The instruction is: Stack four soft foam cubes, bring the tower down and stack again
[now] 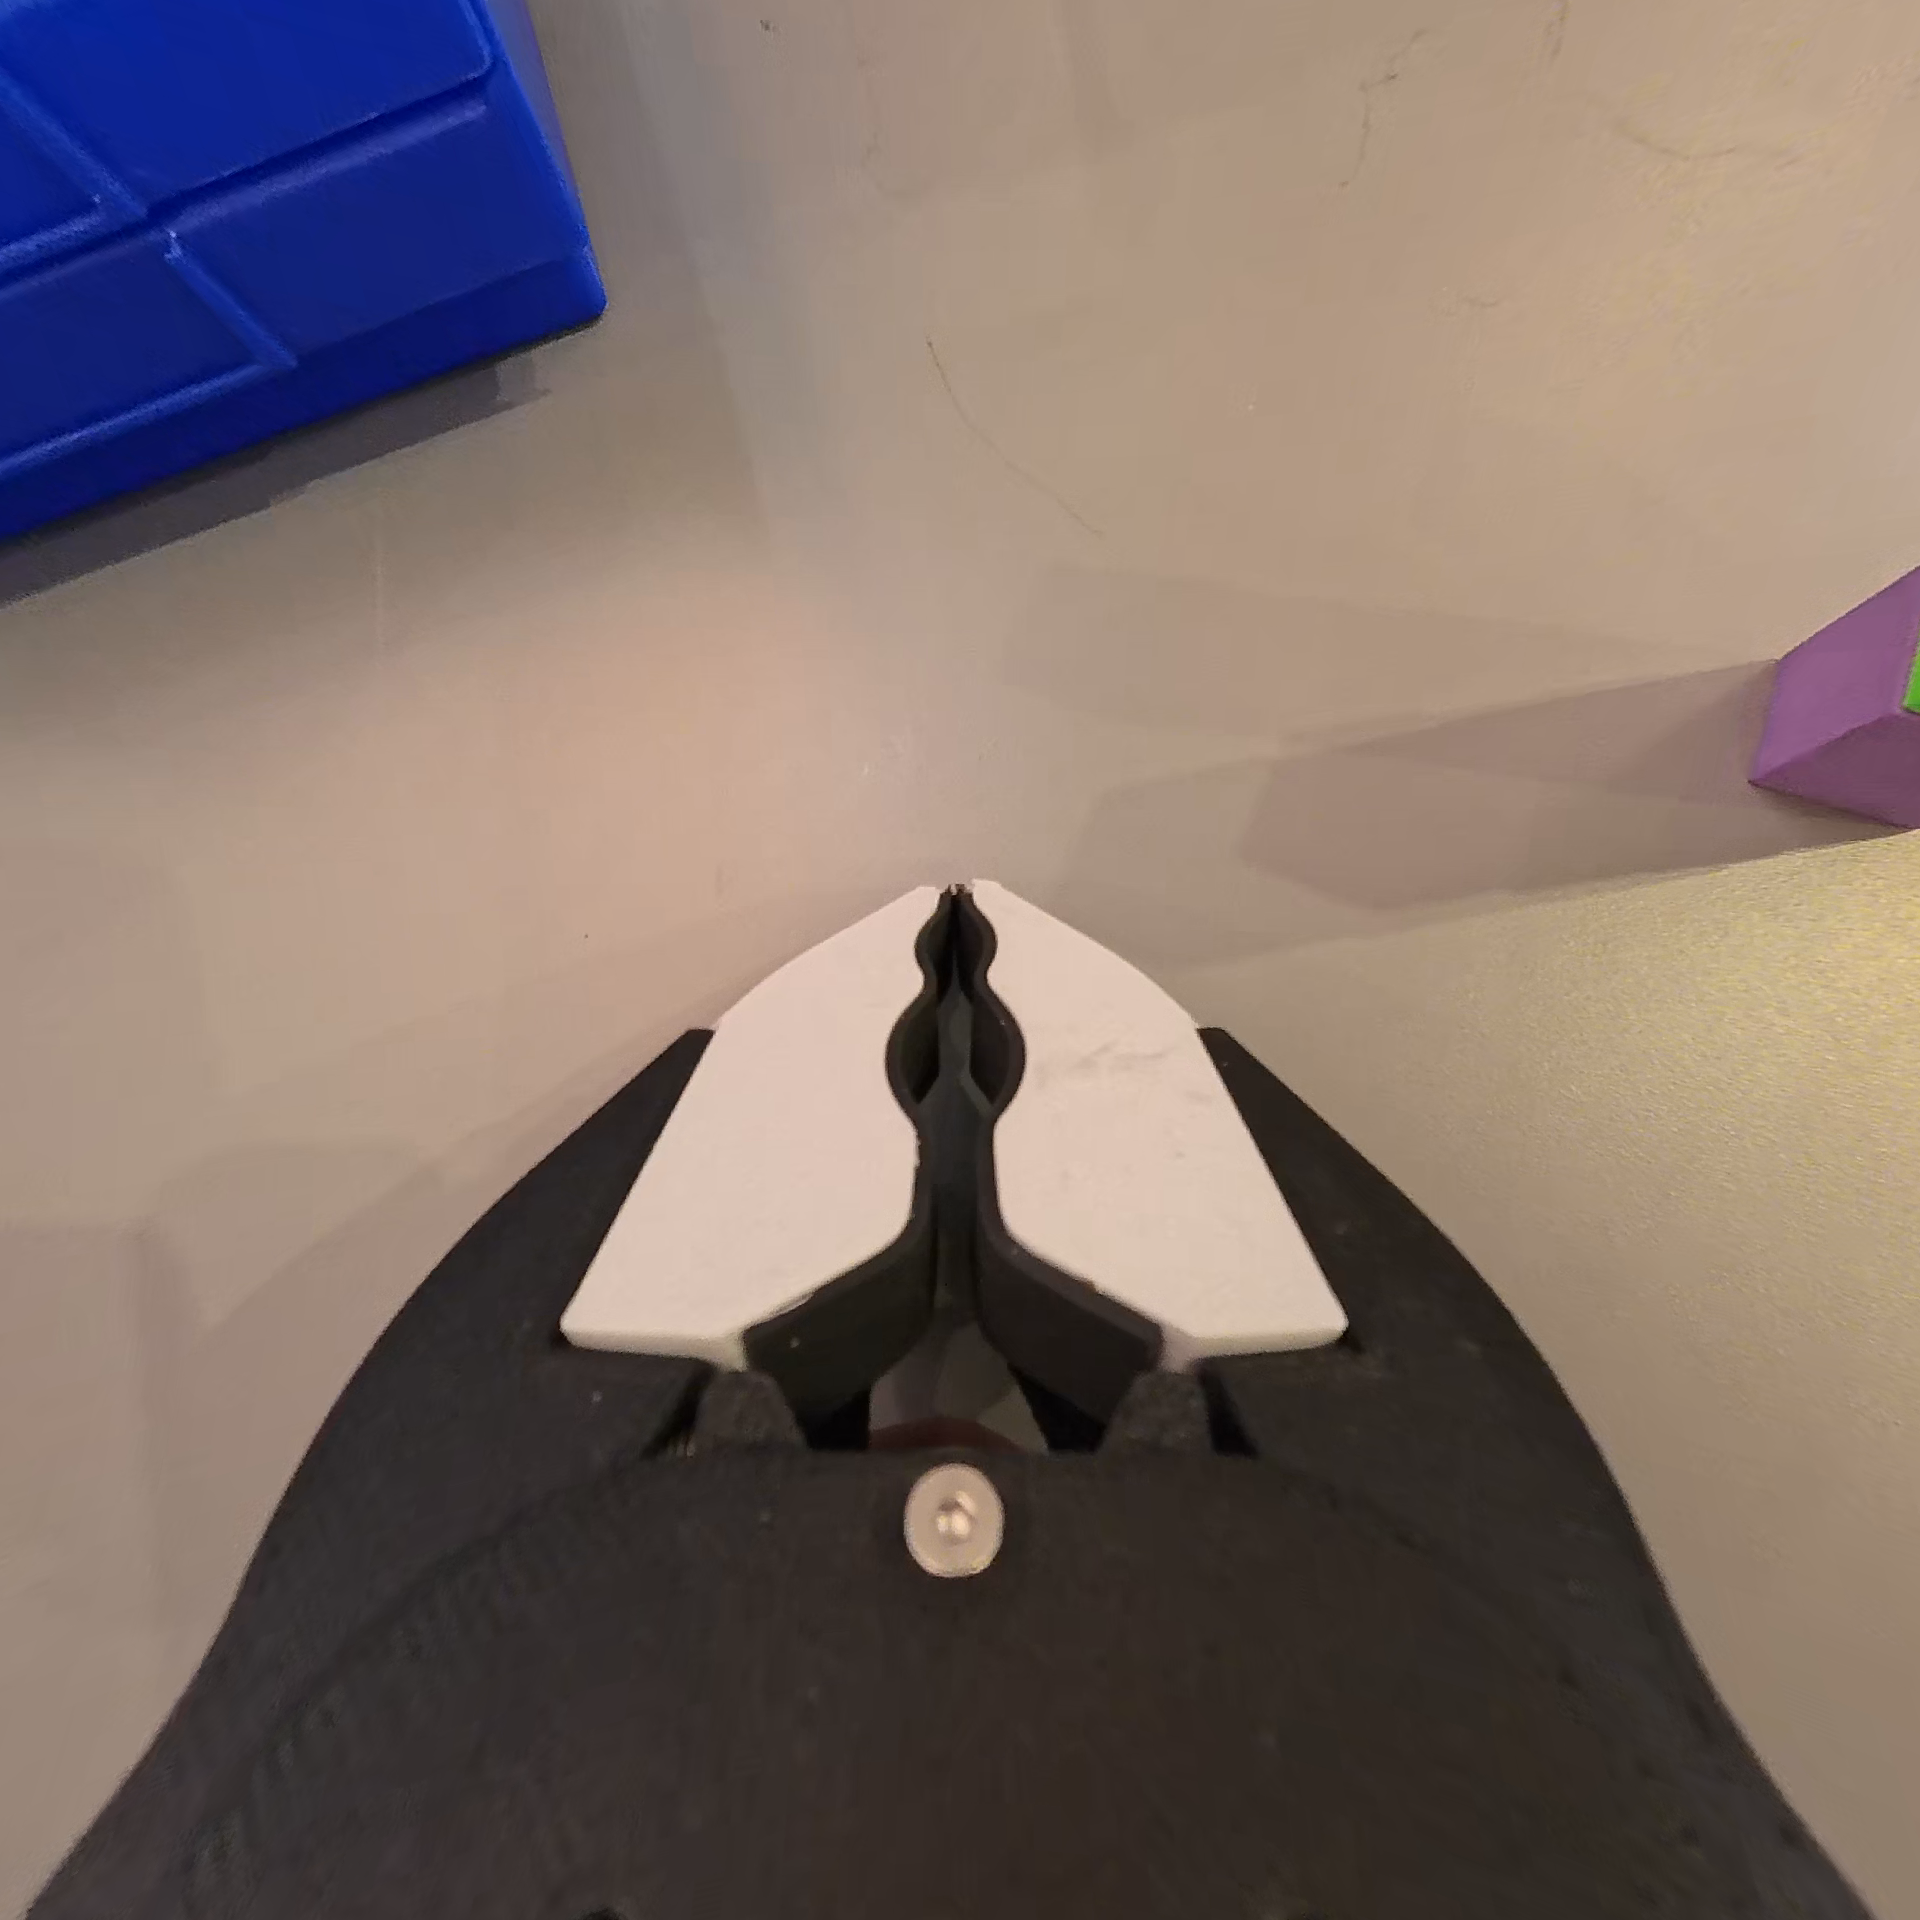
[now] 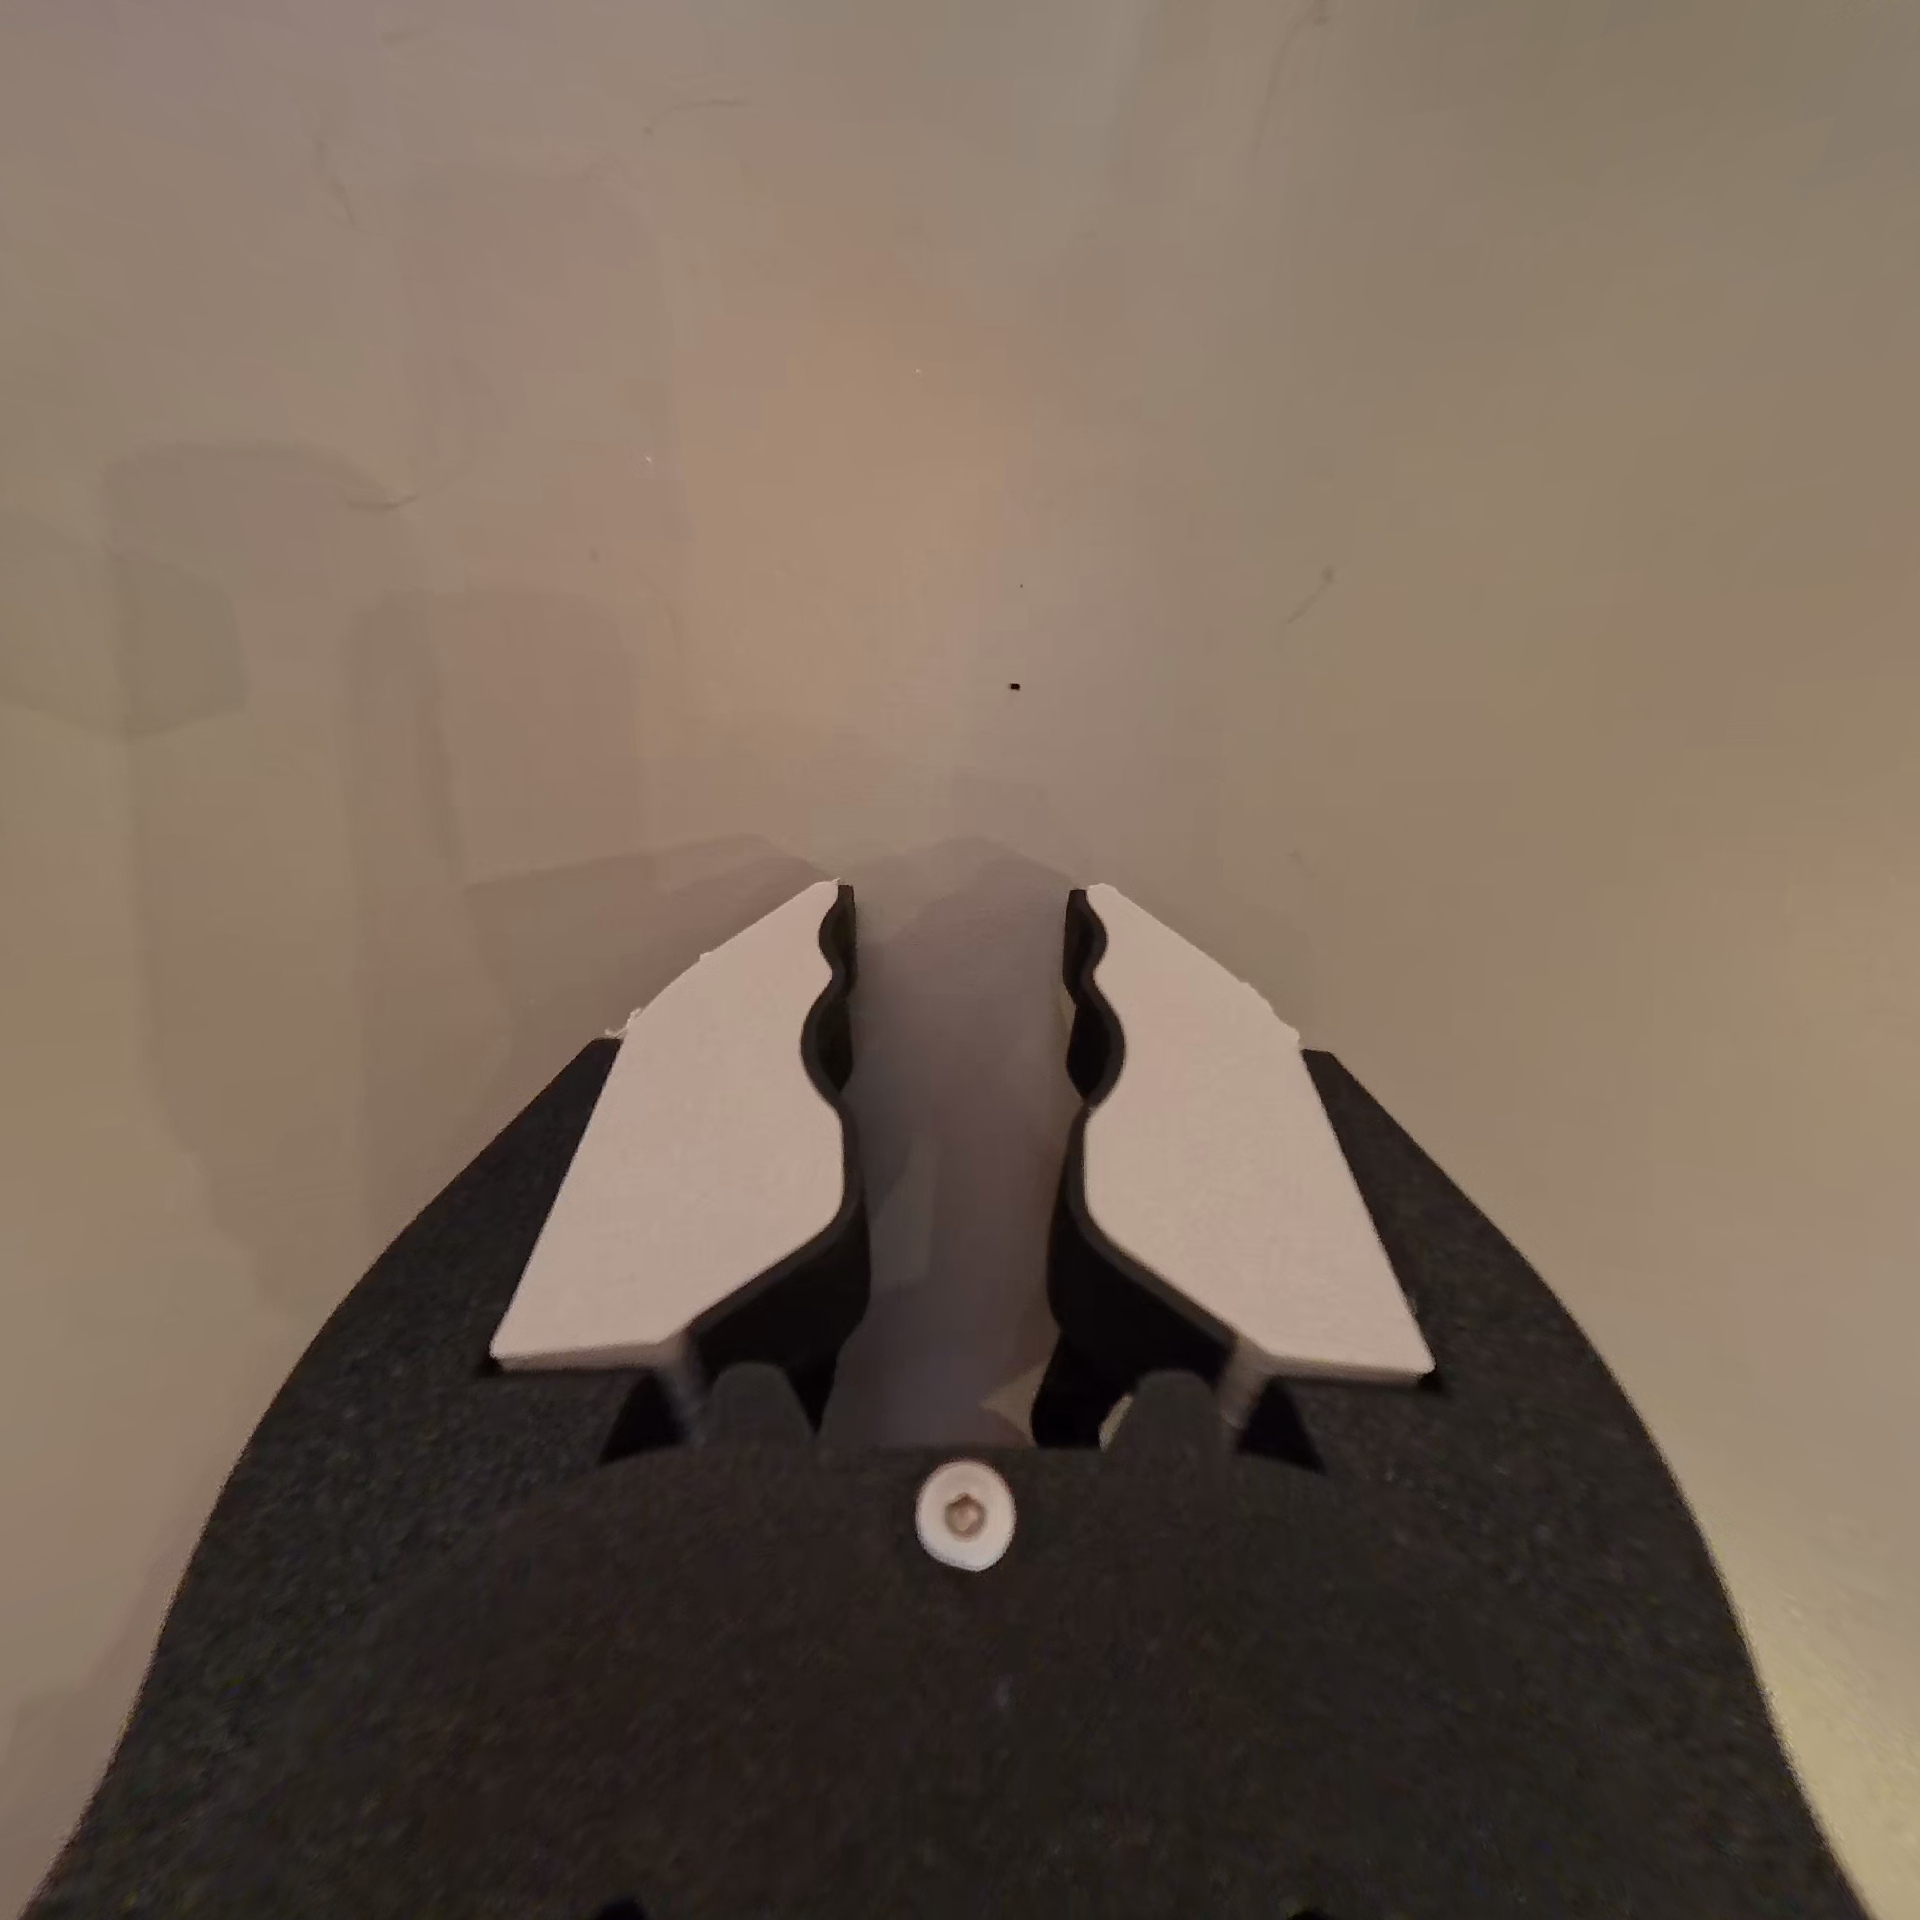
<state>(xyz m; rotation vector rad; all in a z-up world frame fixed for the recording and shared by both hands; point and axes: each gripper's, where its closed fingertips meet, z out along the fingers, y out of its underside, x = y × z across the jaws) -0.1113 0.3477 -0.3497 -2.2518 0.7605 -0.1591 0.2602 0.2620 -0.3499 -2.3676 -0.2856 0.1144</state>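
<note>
In the left wrist view my left gripper [image 1: 956, 891] is shut, its two white fingers pressed tip to tip with nothing between them, over the bare pale tabletop [image 1: 1143, 416]. A purple foam cube [image 1: 1844, 727] lies at the right edge of that view, with a sliver of a green one [image 1: 1910, 686] behind it. In the right wrist view my right gripper [image 2: 961, 899] is open, its fingers apart with only the pale tabletop [image 2: 935, 416] and shadow between them. No cube shows in the right wrist view.
A blue plastic bin [image 1: 239, 239] lies at the top left of the left wrist view. The tabletop has faint scratches and small dark specks [image 2: 1015, 686]. About 40 cm separates my left fingertips from my right. My right tips are about 25 cm from the purple foam cube [image 1: 1844, 727], my left tips only 15 cm.
</note>
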